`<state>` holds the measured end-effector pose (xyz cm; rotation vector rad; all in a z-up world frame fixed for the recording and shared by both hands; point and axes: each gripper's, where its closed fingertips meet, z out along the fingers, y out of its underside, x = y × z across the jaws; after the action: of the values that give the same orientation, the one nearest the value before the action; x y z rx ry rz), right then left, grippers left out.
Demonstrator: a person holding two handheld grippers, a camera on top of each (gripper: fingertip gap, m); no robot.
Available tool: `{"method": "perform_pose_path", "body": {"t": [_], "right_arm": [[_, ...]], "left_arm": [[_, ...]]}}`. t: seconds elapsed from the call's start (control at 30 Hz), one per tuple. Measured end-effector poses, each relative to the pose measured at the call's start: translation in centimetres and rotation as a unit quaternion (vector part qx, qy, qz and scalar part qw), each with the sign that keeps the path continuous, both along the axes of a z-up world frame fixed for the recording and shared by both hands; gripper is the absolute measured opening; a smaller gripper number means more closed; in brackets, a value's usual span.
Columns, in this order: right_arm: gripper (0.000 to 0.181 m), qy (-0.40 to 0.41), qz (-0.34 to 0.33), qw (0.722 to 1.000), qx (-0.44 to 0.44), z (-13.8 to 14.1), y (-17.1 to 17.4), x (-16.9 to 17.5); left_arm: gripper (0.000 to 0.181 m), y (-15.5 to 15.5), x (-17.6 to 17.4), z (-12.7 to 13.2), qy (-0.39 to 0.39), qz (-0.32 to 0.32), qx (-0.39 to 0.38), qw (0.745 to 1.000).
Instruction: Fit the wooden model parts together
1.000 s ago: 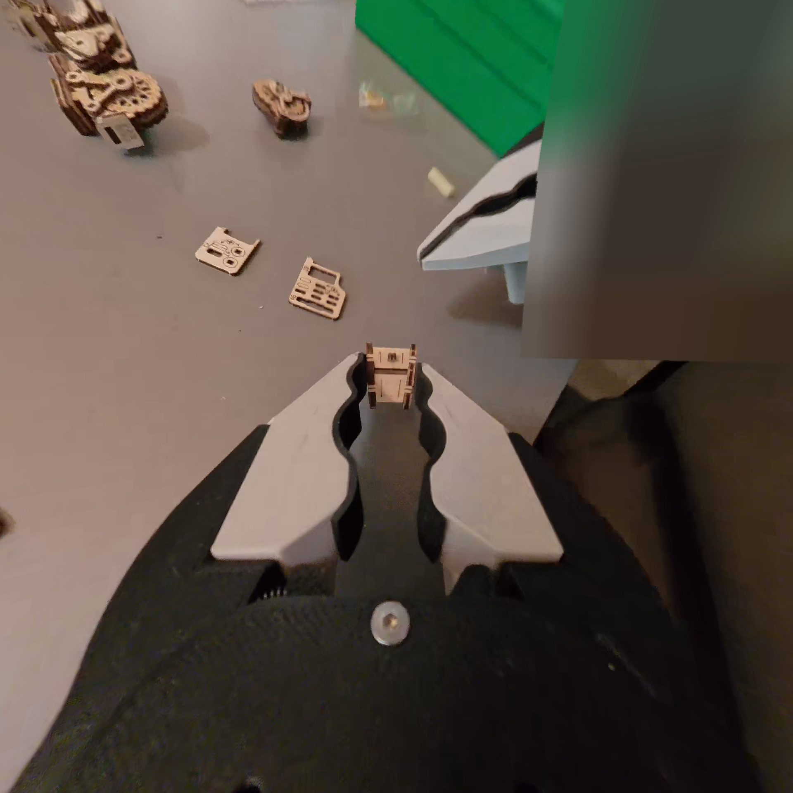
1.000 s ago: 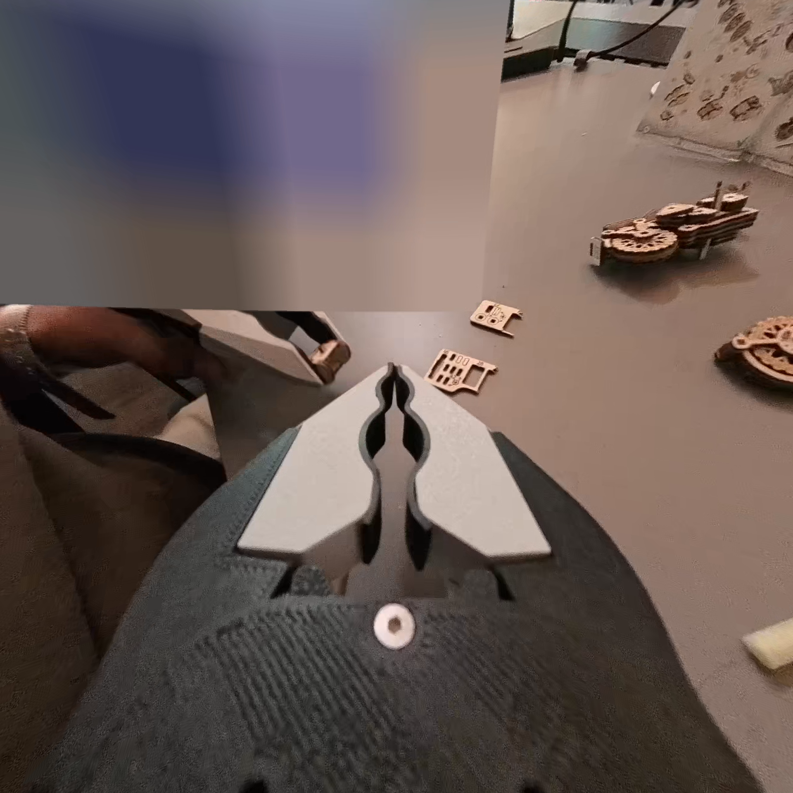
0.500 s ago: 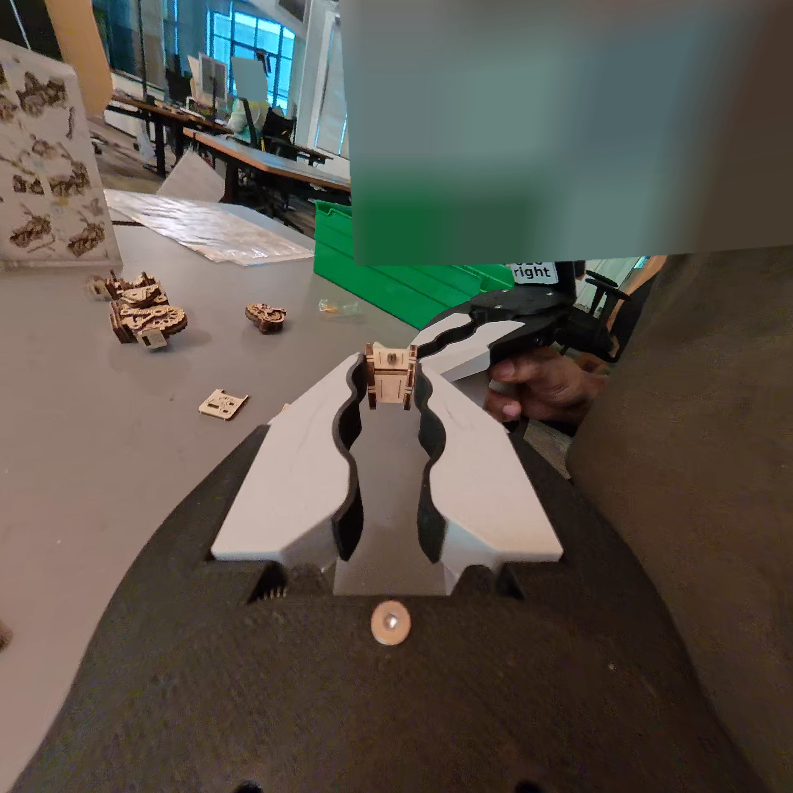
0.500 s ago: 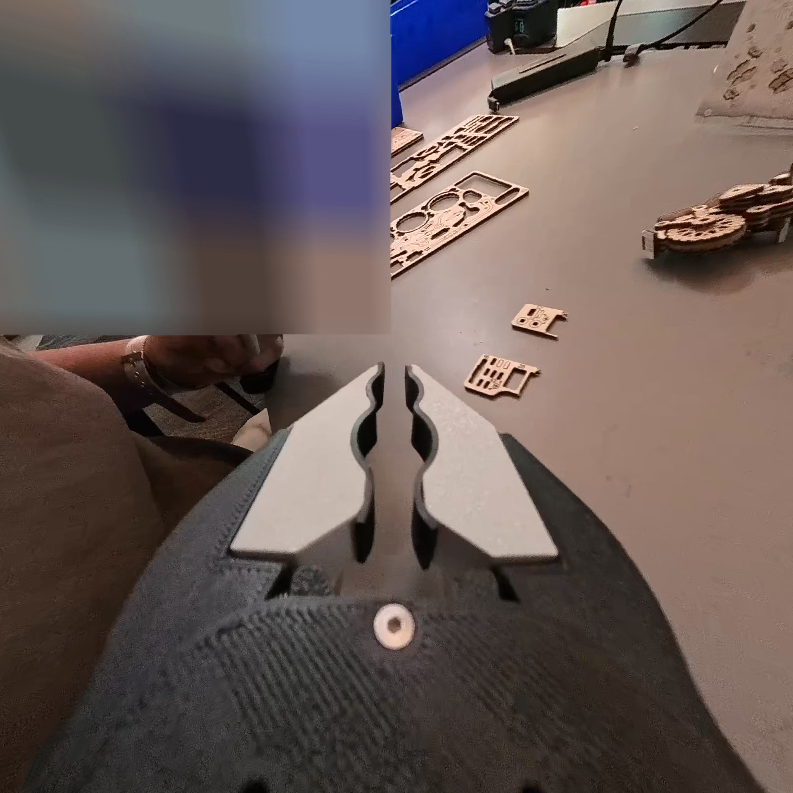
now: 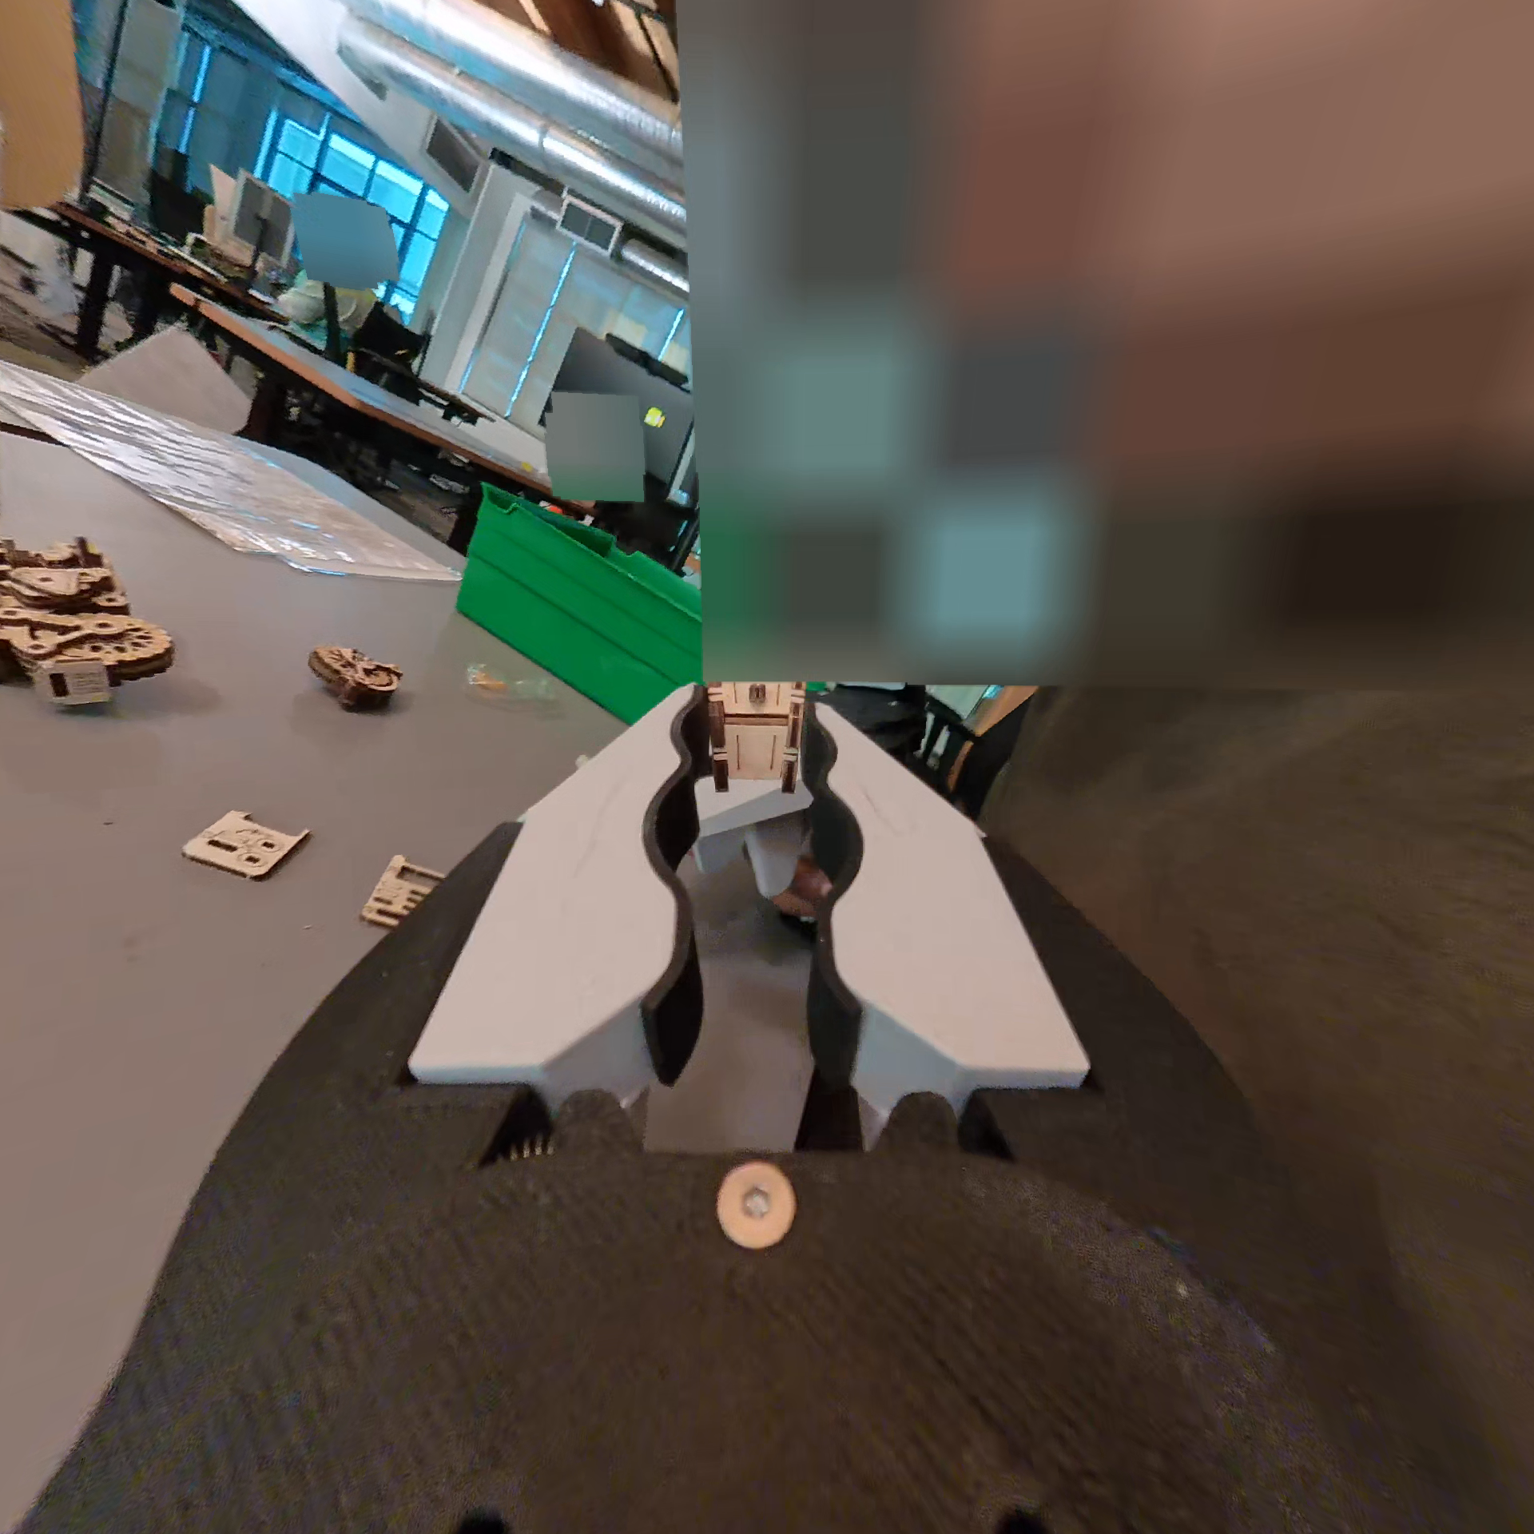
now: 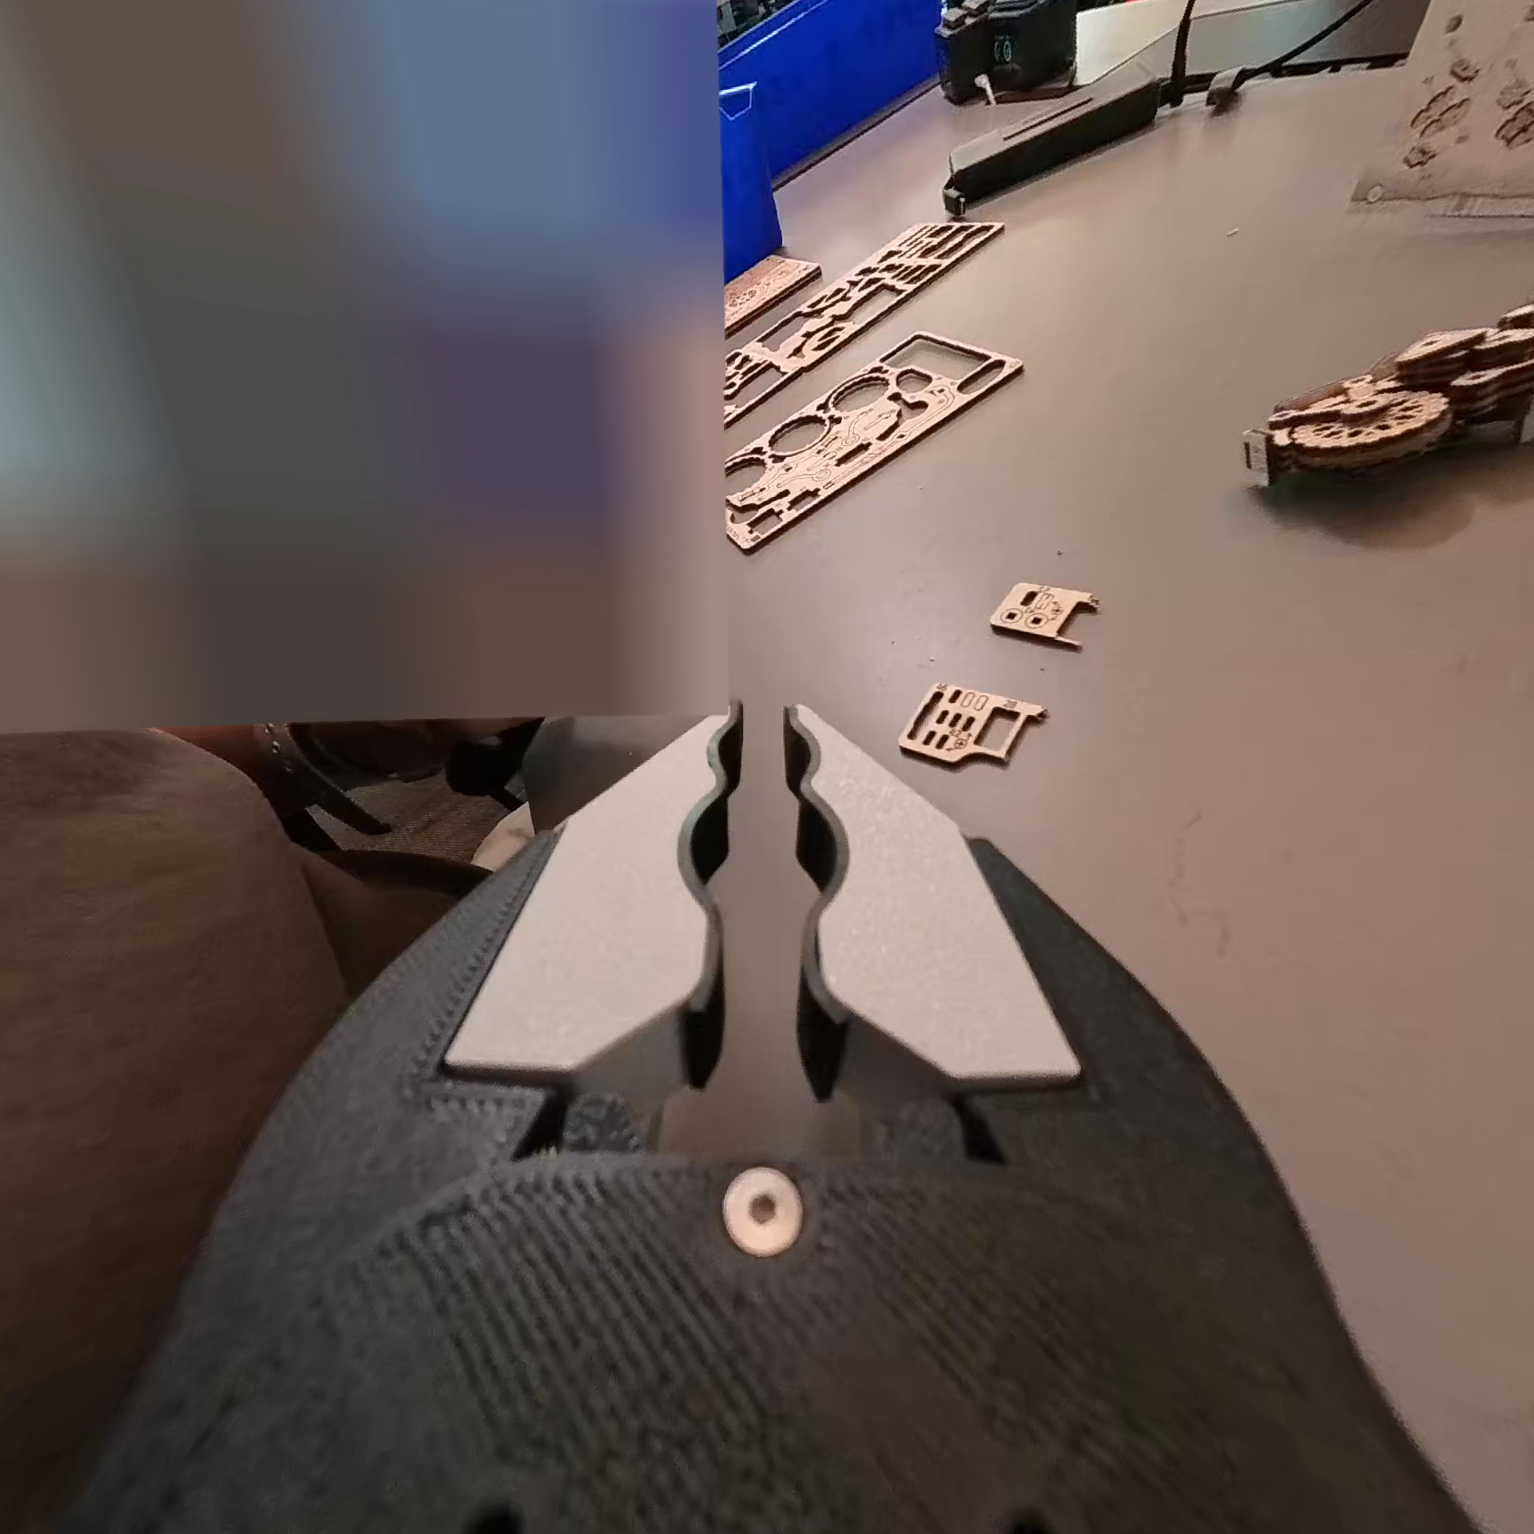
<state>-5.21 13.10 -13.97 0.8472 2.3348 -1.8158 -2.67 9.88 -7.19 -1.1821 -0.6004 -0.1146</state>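
Observation:
My left gripper (image 5: 754, 730) is shut on a small pale wooden box-shaped part (image 5: 754, 739), held up off the grey table (image 5: 249, 955). My right gripper (image 6: 762, 722) is slightly open and empty above the table's near edge; part of it shows between the left fingers in the left wrist view (image 5: 747, 838). Two flat wooden plates lie on the table: one with slots (image 6: 967, 720) (image 5: 398, 890) and one with round holes (image 6: 1042, 613) (image 5: 243, 843). A partly built wooden geared model (image 6: 1394, 415) (image 5: 75, 622) sits farther off.
A small wooden gear assembly (image 5: 355, 676) lies near a green bin (image 5: 581, 606). Punched wooden sheets (image 6: 863, 432), a blue bin (image 6: 797, 108) and a black bar (image 6: 1054, 153) lie at the far side. A person's clothed body fills the near side (image 6: 124, 955). Tip to tip, the grippers are about 8 cm apart. My right gripper's tips are some 20 cm from the partly built wooden geared model (image 6: 1394, 415). It turns up in the left wrist view (image 5: 129, 628) as well.
My left gripper has tilted upward with the wooden part still in it. My right gripper has opened a little and swung left, bringing the wooden sheets into view.

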Motion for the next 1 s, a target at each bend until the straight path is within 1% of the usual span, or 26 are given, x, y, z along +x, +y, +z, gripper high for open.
{"method": "perform_pose_path", "body": {"t": [0.17, 0.43, 1.0], "right_arm": [[0.007, -0.001, 0.000, 1.000, 0.000, -0.1, 0.0, 0.0], [0.007, -0.002, 0.001, 1.000, 0.002, -0.1, 0.0, 0.0], [0.007, -0.004, 0.002, 1.000, 0.001, -0.1, 0.0, 0.0]], "left_arm": [[0.021, -0.5, 0.0, 0.6, -0.015, -0.010, 0.038, 0.999], [0.021, -0.5, 0.0, 0.7, -0.019, -0.014, 0.044, 0.999], [0.020, 0.3, -0.1, -0.5, -0.012, -0.006, -0.008, 1.000]]}}
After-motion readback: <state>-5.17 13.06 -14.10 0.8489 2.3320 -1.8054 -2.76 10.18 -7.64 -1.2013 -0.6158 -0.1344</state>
